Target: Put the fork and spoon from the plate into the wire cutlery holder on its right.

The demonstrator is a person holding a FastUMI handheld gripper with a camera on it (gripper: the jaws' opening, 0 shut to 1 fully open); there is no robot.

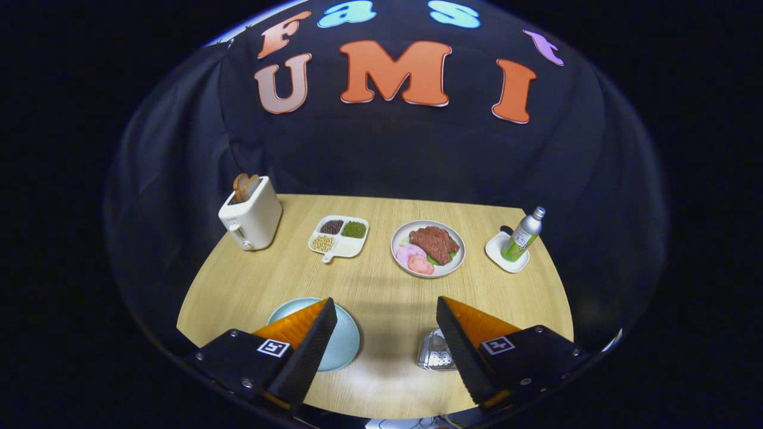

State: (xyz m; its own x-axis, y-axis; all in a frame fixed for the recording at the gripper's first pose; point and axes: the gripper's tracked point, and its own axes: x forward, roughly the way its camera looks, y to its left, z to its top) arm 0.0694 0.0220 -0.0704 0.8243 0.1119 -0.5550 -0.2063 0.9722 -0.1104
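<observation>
Wood-grain tabletop [381,286], pale and rounded at the near edge, carries all items observed. The gripper [386,330] sits above the near edge with its fingers spread wide apart and nothing between them; bare table shows in the gap.

Near items: a light blue plate [349,333] lies partly beneath the left finger [310,345]. Whether the fork and spoon rest on it cannot be told, as the finger covers much of its surface and the exposed part shows no cutlery. The cutlery holder [435,351], a metallic container with a perforated base, stands to the right of the plate, partly hidden behind the right finger [462,351]. Its contents cannot be made out.

Far items, well beyond the fingers, from left to right: a white toaster [250,217] with bread slices [245,186] standing up out of its slots; a white divided dish [338,236] holding dark, green and pale grains in separate compartments; a round plate of meat [428,248] with pink slices and a little green at its front; a small white saucer [505,253] with a green and silver bottle [523,235] standing on it, tilted slightly.

Black cloth [417,155] forms the wall behind the table.
</observation>
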